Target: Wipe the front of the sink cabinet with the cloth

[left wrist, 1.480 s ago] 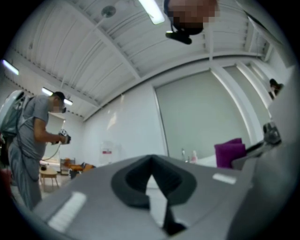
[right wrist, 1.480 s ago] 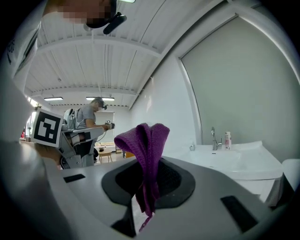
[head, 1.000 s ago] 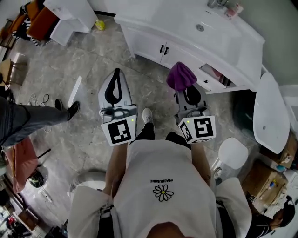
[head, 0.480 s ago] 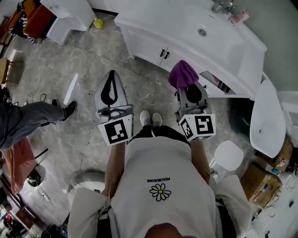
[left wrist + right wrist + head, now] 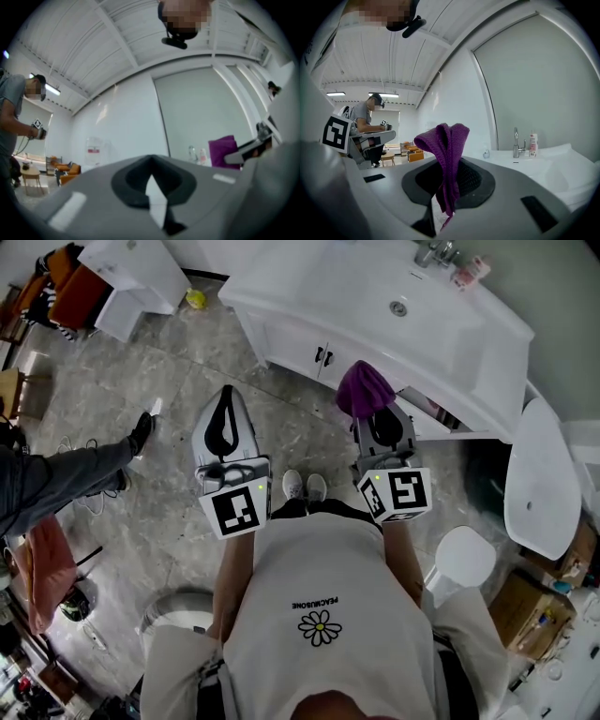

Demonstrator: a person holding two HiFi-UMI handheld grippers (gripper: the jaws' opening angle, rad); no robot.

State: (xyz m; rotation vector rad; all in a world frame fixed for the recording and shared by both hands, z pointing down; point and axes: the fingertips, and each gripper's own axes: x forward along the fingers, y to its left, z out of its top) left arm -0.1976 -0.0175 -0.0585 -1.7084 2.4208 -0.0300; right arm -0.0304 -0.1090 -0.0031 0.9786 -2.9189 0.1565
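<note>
We hold the purple cloth [image 5: 364, 388] clamped in the right gripper [image 5: 370, 411], whose jaws are closed on its lower folds while the rest bunches up above the tips (the right gripper view shows this best). In the head view the cloth sits right of centre in the upper half, near the white front of the sink cabinet [image 5: 298, 337]; whether it touches, we cannot tell. The left gripper [image 5: 227, 395], left of centre, is clenched on nothing, jaw tips meeting.
</note>
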